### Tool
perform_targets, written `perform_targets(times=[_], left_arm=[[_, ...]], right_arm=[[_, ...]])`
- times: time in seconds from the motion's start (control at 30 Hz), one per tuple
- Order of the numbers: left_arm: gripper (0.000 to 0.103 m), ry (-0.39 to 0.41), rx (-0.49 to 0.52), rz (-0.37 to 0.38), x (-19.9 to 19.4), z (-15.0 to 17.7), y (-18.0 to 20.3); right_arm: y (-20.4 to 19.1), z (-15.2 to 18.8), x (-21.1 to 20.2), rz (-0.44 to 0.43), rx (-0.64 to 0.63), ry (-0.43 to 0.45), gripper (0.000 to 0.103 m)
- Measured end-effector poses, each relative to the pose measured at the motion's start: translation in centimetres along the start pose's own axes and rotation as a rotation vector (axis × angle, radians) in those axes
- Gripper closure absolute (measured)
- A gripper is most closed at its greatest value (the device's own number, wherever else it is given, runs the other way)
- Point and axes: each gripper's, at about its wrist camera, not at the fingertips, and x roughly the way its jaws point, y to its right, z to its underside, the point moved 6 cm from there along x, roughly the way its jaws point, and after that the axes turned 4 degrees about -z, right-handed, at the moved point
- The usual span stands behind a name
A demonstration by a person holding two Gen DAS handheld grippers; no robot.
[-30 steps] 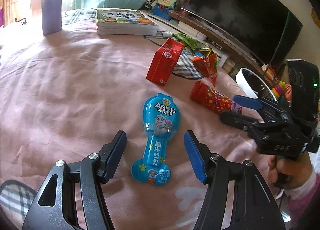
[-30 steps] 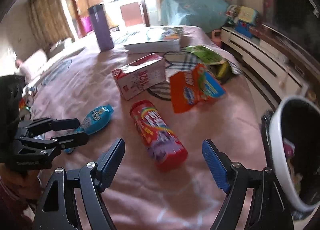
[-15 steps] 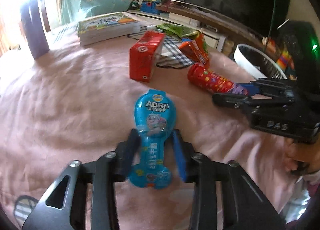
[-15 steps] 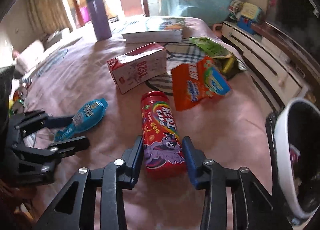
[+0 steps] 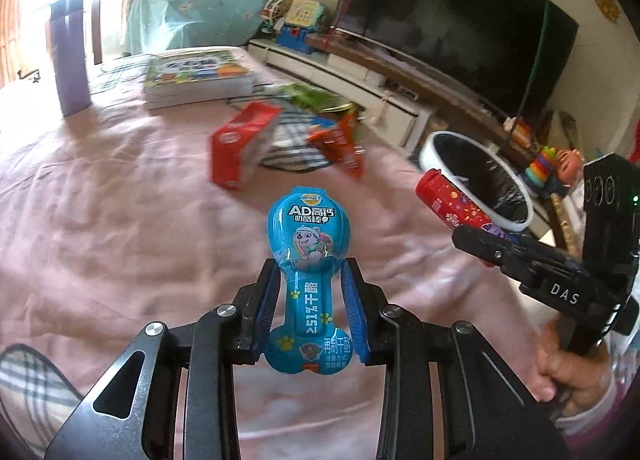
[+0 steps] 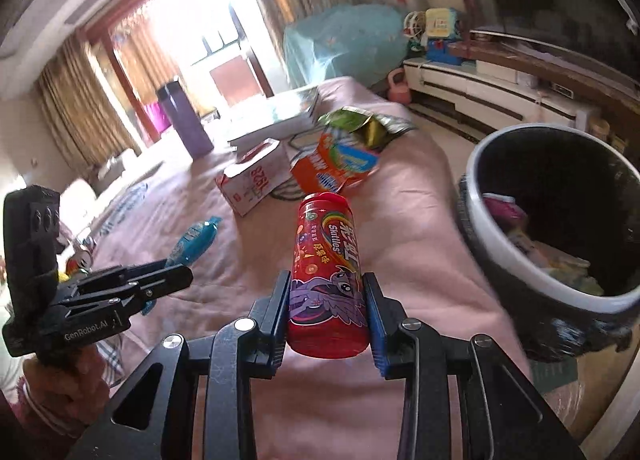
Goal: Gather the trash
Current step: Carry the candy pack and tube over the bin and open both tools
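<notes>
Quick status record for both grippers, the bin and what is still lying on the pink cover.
left gripper: shut on the blue cheese-stick wrapper
right gripper: jaws closing, pads against the red Skittles tube
trash bin: white rim, dark inside, already holds wrappers, stands off the right edge of the cover
still on pink cover: red and white carton, orange snack bag, green wrapper
not trash, by appearance: books, purple tumbler
</notes>
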Motion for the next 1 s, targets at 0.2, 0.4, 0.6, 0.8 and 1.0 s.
perform_targets(times=[0.2, 0.4, 0.6, 0.8, 1.0], left_arm=[[0.073, -0.002, 0.066, 0.030, 0.1, -0.5, 4.9], [0.073, 0.006, 0.141, 0.041, 0.2, -1.3, 9.2], [0.073, 0.011, 0.196, 0.053, 0.7, -2.4, 12.5], [0.073, 0.017, 0.224, 0.072, 1.6, -3.4, 15.3], [0.073, 0.014, 0.239, 0.095, 2.6, -4.6, 17.3]], right_arm=[[2.8, -0.1, -3.5, 0.012, 0.065, 0.067, 0.069], [5.9, -0.4, -6.3, 0.020, 0.136, 0.109, 0.069], [8.2, -1.0, -8.3, 0.061, 0.163, 0.154, 0.069], [10.1, -1.8, -9.2, 0.101, 0.182, 0.175, 0.069], [11.8, -2.3, -9.6, 0.131, 0.198, 0.179, 0.069]])
